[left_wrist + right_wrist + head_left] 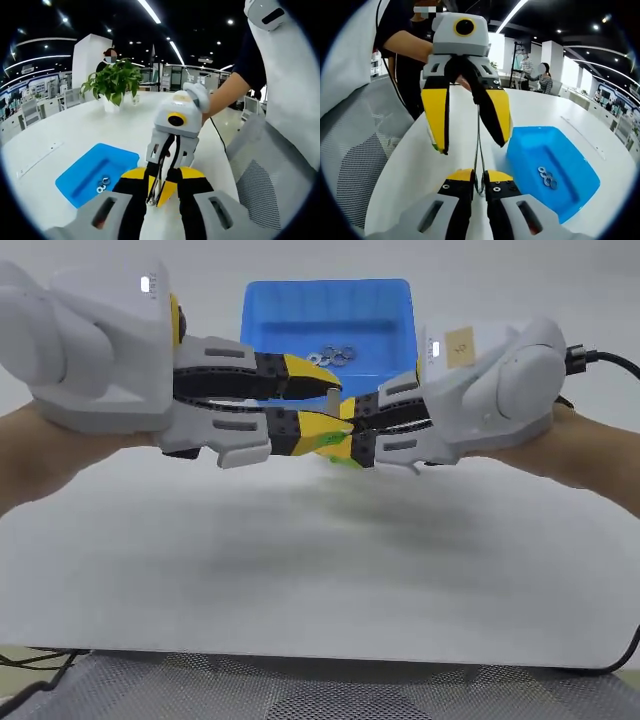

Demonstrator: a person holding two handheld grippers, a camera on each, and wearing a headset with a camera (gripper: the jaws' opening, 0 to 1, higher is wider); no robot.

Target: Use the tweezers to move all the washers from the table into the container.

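With the right claw [480, 176] clamped on the tweezers [479, 125] and the left claw [472, 145] wide around them, washers [335, 357] lying in the container [262, 310], we should align the tweezers squarely before squeezing.

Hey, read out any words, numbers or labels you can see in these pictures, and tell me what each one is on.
yellow sticker on the housing of the right hand-held gripper: one small dark mark, possibly a digit, too blurred to read.
blue container: no lettering can be seen on it.
No other text is legible; the office background in the gripper views is too small and blurred to read.
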